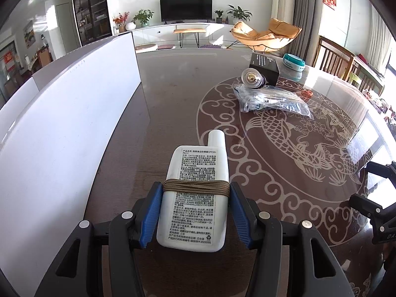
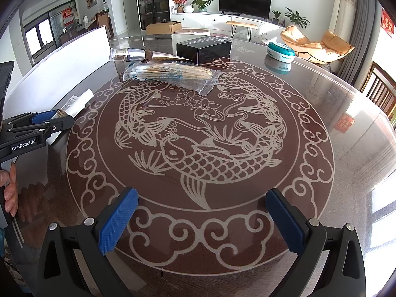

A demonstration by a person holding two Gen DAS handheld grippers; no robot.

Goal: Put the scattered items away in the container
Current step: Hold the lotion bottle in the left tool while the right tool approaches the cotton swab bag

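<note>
My left gripper (image 1: 196, 190) is shut on a flat white bottle (image 1: 195, 188) with printed text and brown cord wound round its middle; both blue pads (image 1: 149, 215) press its sides, cap pointing away. It hangs above the table beside the white container (image 1: 69, 113), which stands to its left. The right wrist view shows the same bottle (image 2: 79, 104) in the left gripper (image 2: 55, 117) at the far left. Farther back lie a plastic bag of swabs (image 2: 170, 74), a clear-capped silver bottle (image 2: 131, 54), a black box (image 2: 205, 47) and a teal-lidded jar (image 2: 281, 52). My right gripper (image 2: 201, 219) stands open, nothing between its fingers.
The round glass-topped table (image 2: 346, 136) carries a fish pattern. A person's fingers (image 2: 10, 193) show at the left edge of the right wrist view. Wooden chairs (image 1: 339, 59) stand beyond the table's right side. The right gripper's body (image 1: 376, 198) shows at the right edge of the left wrist view.
</note>
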